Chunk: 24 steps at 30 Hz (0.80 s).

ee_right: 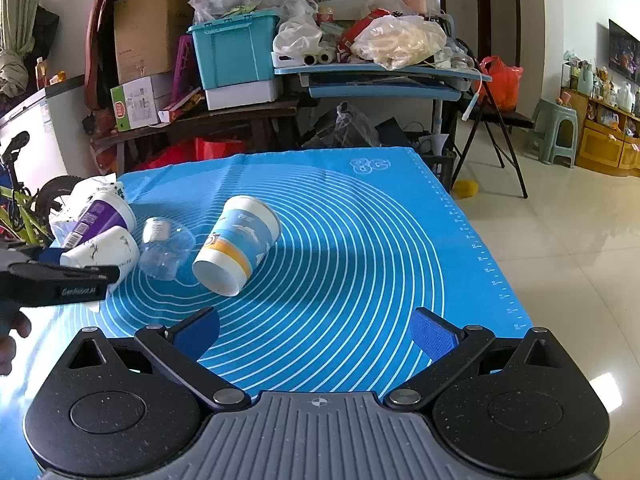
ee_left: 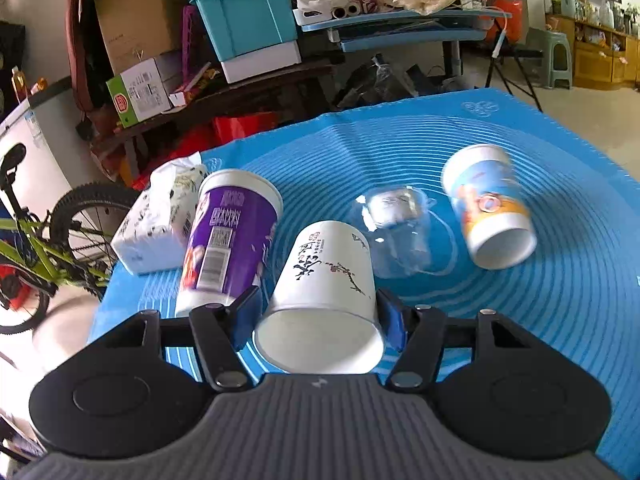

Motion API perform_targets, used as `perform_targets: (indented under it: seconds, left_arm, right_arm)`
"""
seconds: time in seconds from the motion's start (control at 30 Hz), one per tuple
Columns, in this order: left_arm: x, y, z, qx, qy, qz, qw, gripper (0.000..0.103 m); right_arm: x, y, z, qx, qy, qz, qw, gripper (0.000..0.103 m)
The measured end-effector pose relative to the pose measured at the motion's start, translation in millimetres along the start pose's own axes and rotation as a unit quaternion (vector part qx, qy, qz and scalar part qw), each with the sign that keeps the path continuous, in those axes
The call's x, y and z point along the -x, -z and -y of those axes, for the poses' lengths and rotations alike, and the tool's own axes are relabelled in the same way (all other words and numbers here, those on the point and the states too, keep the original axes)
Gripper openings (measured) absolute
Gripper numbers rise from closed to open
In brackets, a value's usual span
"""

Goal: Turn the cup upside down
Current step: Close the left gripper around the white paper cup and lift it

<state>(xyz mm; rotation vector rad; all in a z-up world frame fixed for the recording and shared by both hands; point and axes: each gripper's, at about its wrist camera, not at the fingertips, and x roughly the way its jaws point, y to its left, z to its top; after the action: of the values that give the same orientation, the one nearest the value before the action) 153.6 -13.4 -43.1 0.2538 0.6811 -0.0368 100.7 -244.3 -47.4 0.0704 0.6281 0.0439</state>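
Observation:
My left gripper (ee_left: 318, 312) is shut on a white paper cup with black calligraphy (ee_left: 326, 280); its blue pads press the cup's sides near the wide rim, which faces the camera. The cup is tilted, its base pointing away. It also shows in the right wrist view (ee_right: 106, 254), with the left gripper (ee_right: 56, 280) around it. A blue and orange printed cup (ee_left: 490, 206) lies on its side on the blue mat (ee_left: 560, 300), also seen in the right wrist view (ee_right: 236, 244). My right gripper (ee_right: 316, 334) is open and empty above the mat (ee_right: 360, 240).
A purple cup (ee_left: 226, 236) lies next to a white tissue pack (ee_left: 160, 220) at the mat's left edge. A clear plastic cup (ee_left: 396, 228) lies between the white and printed cups. A bicycle (ee_left: 36, 248) and cluttered shelves stand beyond the table.

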Motion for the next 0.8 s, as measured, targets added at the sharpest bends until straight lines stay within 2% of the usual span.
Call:
perform_targets:
  seconds: [0.4,0.8]
  left_arm:
    - [60.0,29.9,13.7,0.034,0.035,-0.013,0.9987,0.063]
    - [63.8,59.6,27.7,0.056,0.052,-0.049,0.9959,0.064]
  right_arm:
    - [22.2,10.7,-3.1,-0.001,-0.009,-0.006,1.000,0.103]
    - [34.9,22.6,-10.6,0.008,-0.015,-0.019,1.000,0.103]
